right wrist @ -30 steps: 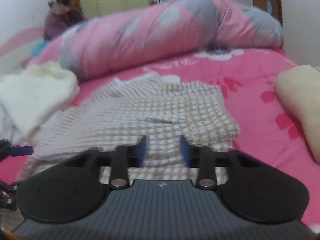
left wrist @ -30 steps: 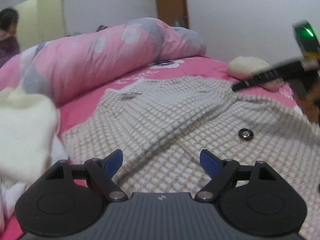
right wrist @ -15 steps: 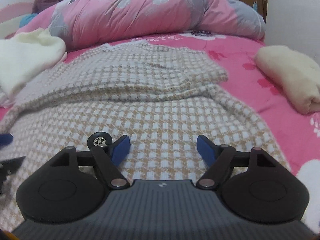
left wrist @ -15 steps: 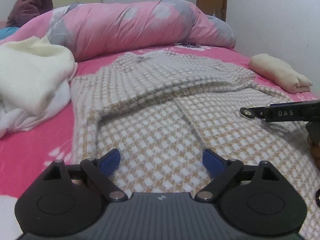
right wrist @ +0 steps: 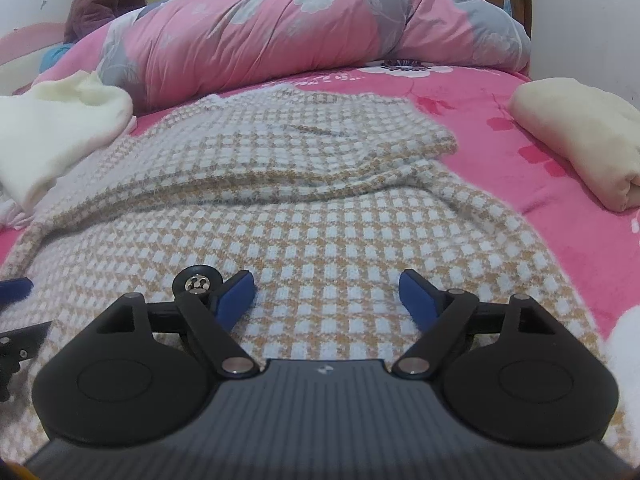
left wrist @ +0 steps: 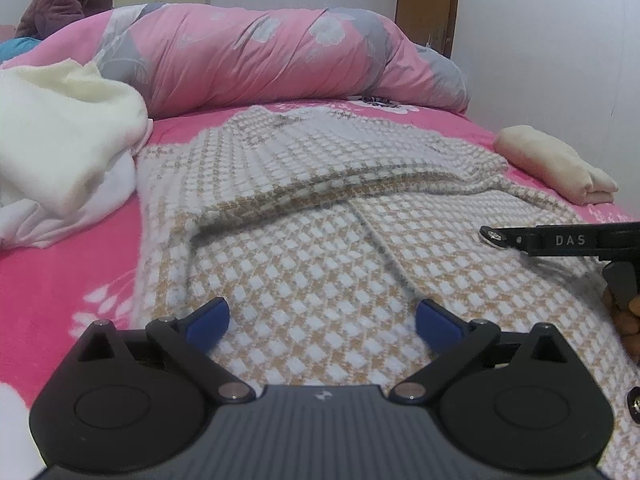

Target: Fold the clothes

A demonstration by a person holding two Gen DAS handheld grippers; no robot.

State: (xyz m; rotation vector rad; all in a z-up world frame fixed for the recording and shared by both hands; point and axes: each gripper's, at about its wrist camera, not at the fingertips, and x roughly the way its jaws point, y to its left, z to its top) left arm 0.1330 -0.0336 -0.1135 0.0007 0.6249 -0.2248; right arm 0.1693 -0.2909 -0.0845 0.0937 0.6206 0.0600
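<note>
So the checked knit sweater (left wrist: 320, 248) lies spread on the pink bed (left wrist: 60, 272), top part already folded over. Left gripper (left wrist: 322, 318) and right gripper (right wrist: 327, 292) have just been opening, jaws wide and empty, low over the near hem, probably to pinch it.

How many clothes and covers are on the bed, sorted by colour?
Checked tan and white: 1, the sweater
Cream: 2, the fluffy pile and the folded cloth
Pink with grey flowers: 1, the quilt
Total: 4
</note>
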